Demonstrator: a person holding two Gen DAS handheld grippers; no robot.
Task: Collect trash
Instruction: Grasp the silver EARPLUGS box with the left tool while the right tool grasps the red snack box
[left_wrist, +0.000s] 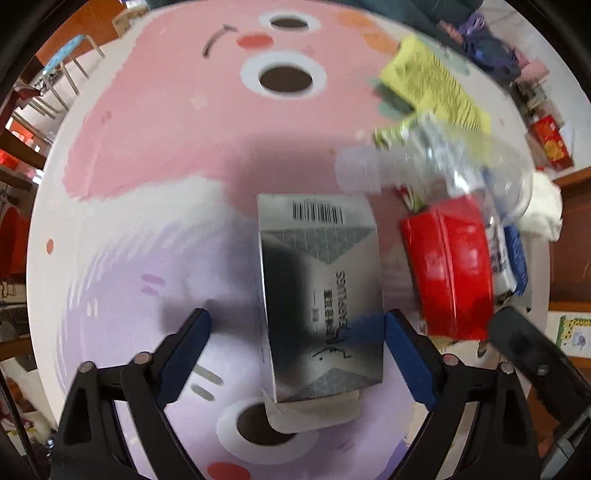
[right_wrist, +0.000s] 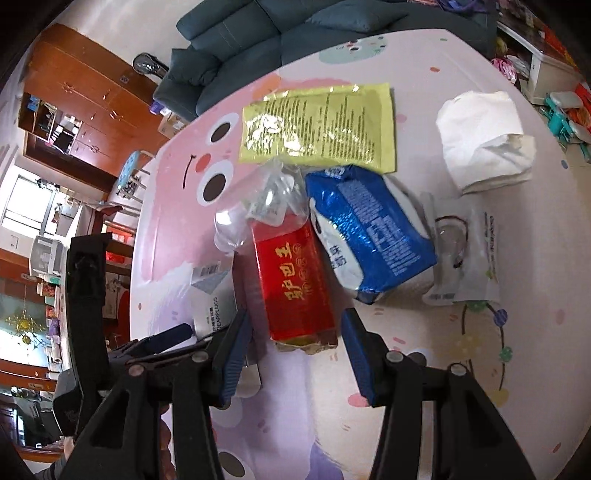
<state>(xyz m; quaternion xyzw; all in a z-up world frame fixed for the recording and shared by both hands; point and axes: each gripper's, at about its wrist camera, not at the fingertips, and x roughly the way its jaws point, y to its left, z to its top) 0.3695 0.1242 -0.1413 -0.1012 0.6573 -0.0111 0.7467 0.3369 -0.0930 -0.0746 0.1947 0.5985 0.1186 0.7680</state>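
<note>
A silver earplugs box (left_wrist: 321, 295) lies on the pink cartoon table cover (left_wrist: 166, 147). My left gripper (left_wrist: 297, 325) is open around its near half, the right pad touching the box. A red packet (right_wrist: 295, 280) lies next to the box; it also shows in the left wrist view (left_wrist: 450, 269). My right gripper (right_wrist: 295, 336) is open with its fingers on either side of the packet's near end. The box also shows in the right wrist view (right_wrist: 216, 295), with the left gripper's finger (right_wrist: 170, 338) beside it.
A pile of trash lies beyond: a clear plastic bag (right_wrist: 258, 206), a yellow packet (right_wrist: 317, 125), a blue and white wrapper (right_wrist: 373, 229), a white tissue wad (right_wrist: 484, 147) and a clear pouch (right_wrist: 461, 254). A sofa (right_wrist: 277, 40) stands behind the table.
</note>
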